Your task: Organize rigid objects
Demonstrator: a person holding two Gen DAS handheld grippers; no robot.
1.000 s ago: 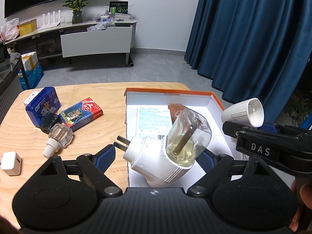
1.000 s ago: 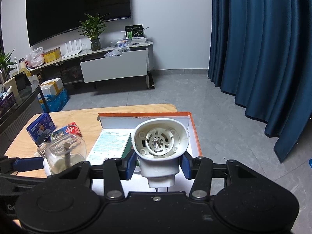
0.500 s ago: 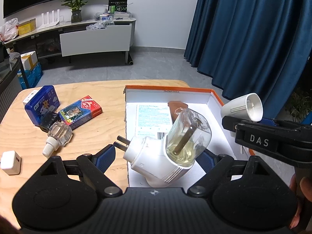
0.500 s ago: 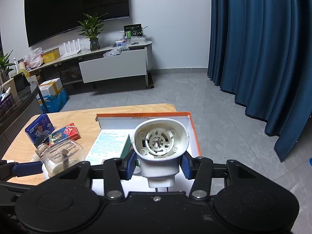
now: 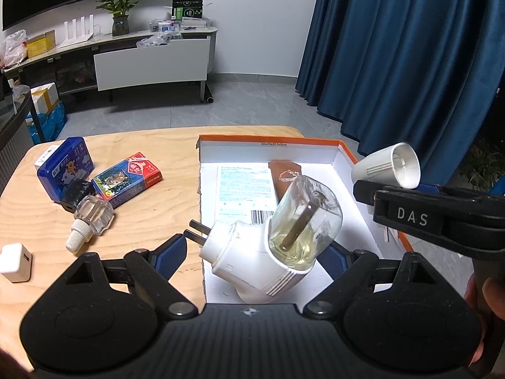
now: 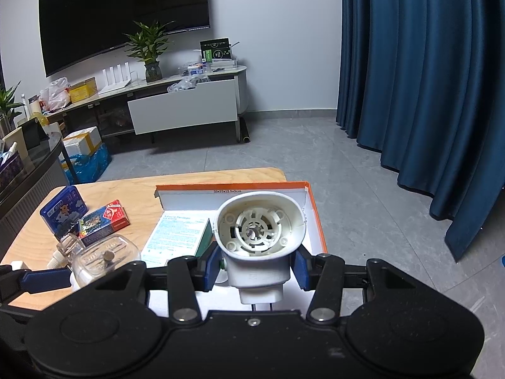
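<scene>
Lying beside the box (image 5: 345, 154): blue tin (image 5: 64, 170), card pack (image 5: 127, 178), charger (image 5: 14, 262).

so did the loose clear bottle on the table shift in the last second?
No. The clear bottle still lies cap toward the near edge, right beside the red card box and the blue tin, as before.

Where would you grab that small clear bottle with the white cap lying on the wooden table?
Probably from above, across the wider clear body of the small clear bottle: it lies on its side, and its white screw cap is narrow and tapered.
</scene>
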